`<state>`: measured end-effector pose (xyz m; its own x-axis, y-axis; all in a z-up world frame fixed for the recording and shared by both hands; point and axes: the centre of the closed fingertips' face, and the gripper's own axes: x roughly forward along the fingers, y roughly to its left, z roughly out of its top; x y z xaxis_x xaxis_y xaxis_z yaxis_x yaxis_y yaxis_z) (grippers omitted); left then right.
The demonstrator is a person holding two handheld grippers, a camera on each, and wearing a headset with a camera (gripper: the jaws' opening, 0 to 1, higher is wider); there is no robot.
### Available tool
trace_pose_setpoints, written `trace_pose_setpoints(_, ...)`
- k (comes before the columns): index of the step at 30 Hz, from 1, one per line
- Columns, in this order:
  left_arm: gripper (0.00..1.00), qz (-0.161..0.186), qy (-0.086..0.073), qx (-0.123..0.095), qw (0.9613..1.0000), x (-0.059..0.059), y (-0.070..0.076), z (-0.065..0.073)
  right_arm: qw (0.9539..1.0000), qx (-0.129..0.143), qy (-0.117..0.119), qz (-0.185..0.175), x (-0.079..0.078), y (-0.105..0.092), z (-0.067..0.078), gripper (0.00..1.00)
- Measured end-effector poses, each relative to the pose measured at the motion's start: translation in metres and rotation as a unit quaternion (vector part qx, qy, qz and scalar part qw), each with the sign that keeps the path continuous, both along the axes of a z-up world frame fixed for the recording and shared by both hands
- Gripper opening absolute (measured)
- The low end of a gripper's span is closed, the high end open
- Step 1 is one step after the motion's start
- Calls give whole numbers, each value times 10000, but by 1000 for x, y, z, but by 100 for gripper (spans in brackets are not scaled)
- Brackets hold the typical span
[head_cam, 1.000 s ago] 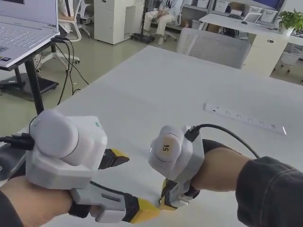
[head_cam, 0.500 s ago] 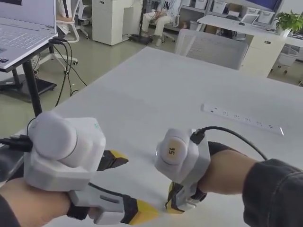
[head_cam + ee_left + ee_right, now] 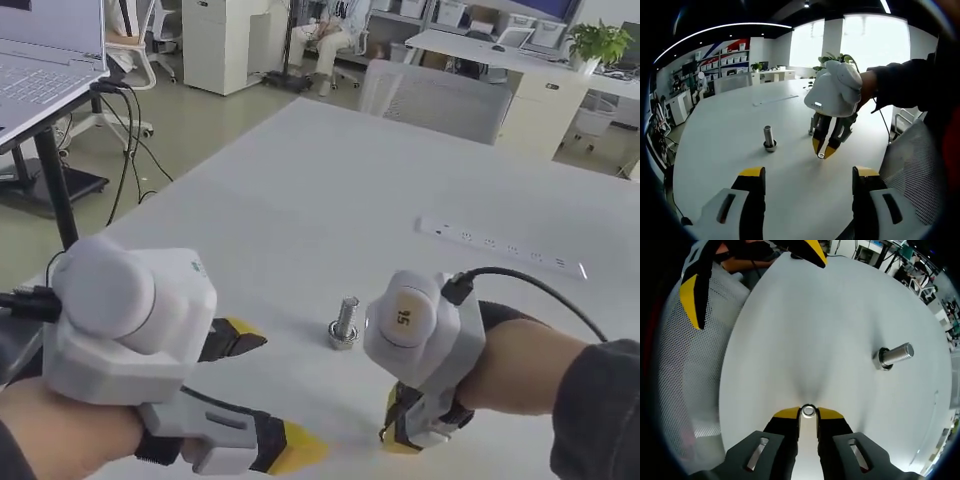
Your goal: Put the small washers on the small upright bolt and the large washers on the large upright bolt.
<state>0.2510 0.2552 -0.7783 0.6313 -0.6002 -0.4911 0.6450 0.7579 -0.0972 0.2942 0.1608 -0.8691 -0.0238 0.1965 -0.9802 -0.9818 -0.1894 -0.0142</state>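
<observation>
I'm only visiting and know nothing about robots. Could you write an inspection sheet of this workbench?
Surface: white table, plain top.
Job's things: one upright bolt with a ring at its base; one washer.
Clutter: power strip.
Grippers: left gripper open, holding nothing; right gripper shut on the washer, near the bolt.
Cables: black cable from the right gripper; loose cables below the laptop.
Surroundings: office; mesh chair, plant, a seated person far off.
</observation>
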Motion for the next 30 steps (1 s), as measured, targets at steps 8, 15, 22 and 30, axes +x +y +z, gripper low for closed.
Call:
trace_pose_setpoints(8, 70, -18, 10, 10, 10000, 1, -1, -1, 9997, 1, -11, -255, 6, -24, 3, 14)
trace_pose_setpoints(15, 69, -31, 30, 32, 10000, 2, -1, -3, 9990, -38, -28, -450, 13, -45, 6, 14)
trace_pose_setpoints(22, 69, -50, 34, 42, 10000, 3, -3, -3, 9978, -73, -78, -654, 22, -66, 12, 14)
trace_pose_setpoints(30, 69, -81, 46, 54, 9999, 4, -6, -3, 9960, -134, -164, -868, 36, -87, 23, 14)
